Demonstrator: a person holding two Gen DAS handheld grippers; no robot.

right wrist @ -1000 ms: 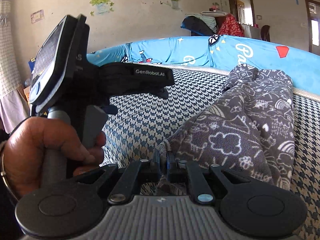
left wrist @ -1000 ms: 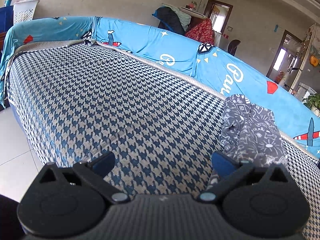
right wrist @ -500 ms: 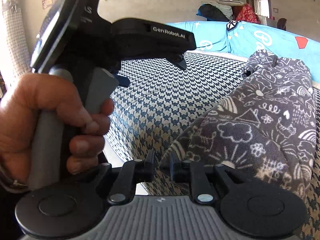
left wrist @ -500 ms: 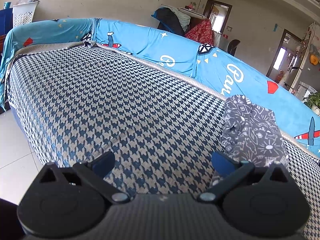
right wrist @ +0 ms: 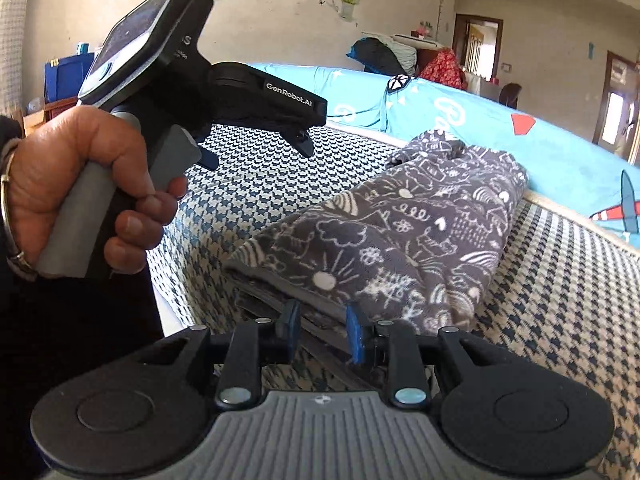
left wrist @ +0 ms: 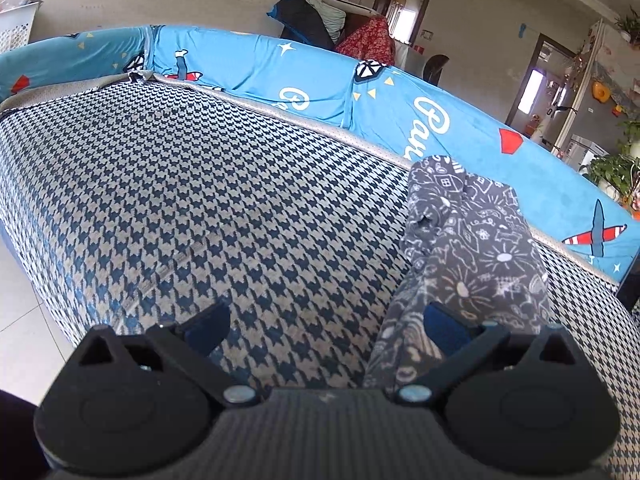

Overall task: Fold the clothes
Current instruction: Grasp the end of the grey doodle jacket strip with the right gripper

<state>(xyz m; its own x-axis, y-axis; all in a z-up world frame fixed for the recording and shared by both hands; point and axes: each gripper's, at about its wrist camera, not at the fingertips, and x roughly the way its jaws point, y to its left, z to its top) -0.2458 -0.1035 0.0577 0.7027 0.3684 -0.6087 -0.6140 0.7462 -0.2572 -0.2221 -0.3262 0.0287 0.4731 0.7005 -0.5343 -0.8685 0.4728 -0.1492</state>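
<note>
A dark grey garment [right wrist: 420, 232] with white doodle print lies folded in a long strip on the houndstooth seat [left wrist: 200, 200]. My right gripper [right wrist: 323, 324] sits low at its near end. Its jaws are opening, with the garment's hem lying loose between the blue pads [right wrist: 354, 332]. In the left wrist view the same garment [left wrist: 480, 256] runs along the right side. My left gripper [left wrist: 326, 326] stands wide open just left of it, its right pad over the cloth's edge and nothing gripped. A hand holds the left gripper [right wrist: 256, 152] above the seat.
A blue printed cover [left wrist: 320, 80] drapes the sofa back behind the seat. The seat's front edge drops to a tiled floor [left wrist: 24, 320] at the left. Piled clothes [left wrist: 320, 24] rest behind the sofa, and doorways open at the back right.
The right gripper's jaws have parted from their grip on the garment's corner, and that end now rests on the seat. The left gripper has shifted slightly toward the garment.
</note>
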